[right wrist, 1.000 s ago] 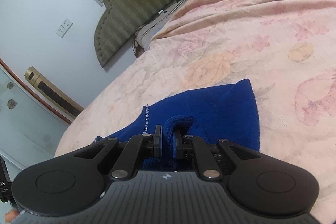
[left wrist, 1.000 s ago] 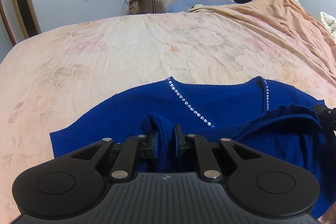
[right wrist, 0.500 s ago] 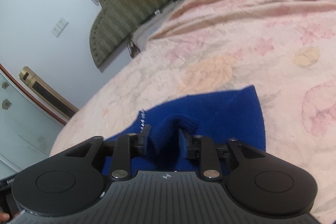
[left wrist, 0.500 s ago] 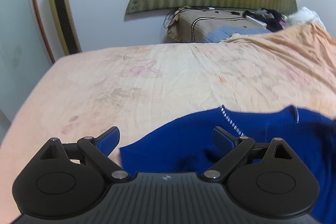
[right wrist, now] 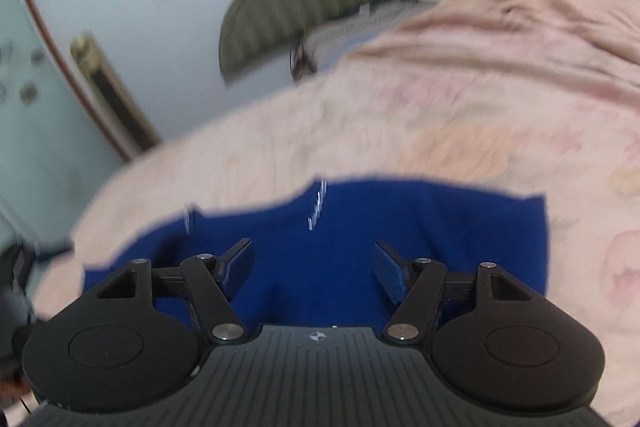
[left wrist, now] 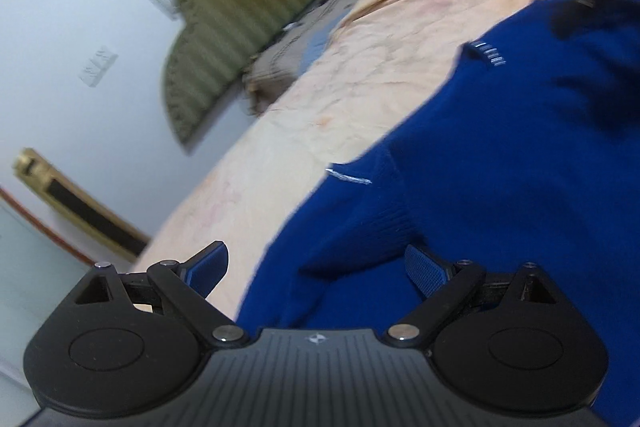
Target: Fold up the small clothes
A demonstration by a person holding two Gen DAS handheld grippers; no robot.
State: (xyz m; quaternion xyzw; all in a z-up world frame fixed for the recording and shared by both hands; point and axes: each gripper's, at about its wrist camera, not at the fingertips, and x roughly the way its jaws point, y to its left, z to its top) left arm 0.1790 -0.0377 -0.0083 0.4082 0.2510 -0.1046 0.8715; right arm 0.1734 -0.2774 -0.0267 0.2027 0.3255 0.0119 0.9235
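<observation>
The bed (right wrist: 460,115), under a wrinkled peach floral sheet, fills both views and carries everything; an olive headboard (left wrist: 248,11) stands at the far end, about 11 o'clock in the left wrist view and 12 o'clock in the right.

The blue sweater (right wrist: 360,227) lies on that sheet directly ahead of both claws. In the right wrist view it spreads as a broad band from 9 to 3 o'clock, its far edge roughly level. In the left wrist view, which is rolled hard to one side, it runs from 6 up toward 2 o'clock, with a thicker ribbed fold (left wrist: 384,223) bunched just ahead of the fingers. Lines of small rhinestones (left wrist: 490,53) mark the neckline; motion blur smears them into streaks.

The left gripper (left wrist: 316,267) has its jaws spread wide and holds nothing; its right-hand pad is close by or touching the knit, I cannot tell which. The right gripper (right wrist: 314,267) is likewise wide open and empty, hanging over the cloth.

The step in hand appears to be choosing the next hold. To do it well, I would level the left claw, then let each pinch an outer edge through all layers, so the fold travels as one sheet without dragging the bunched part askew.
</observation>
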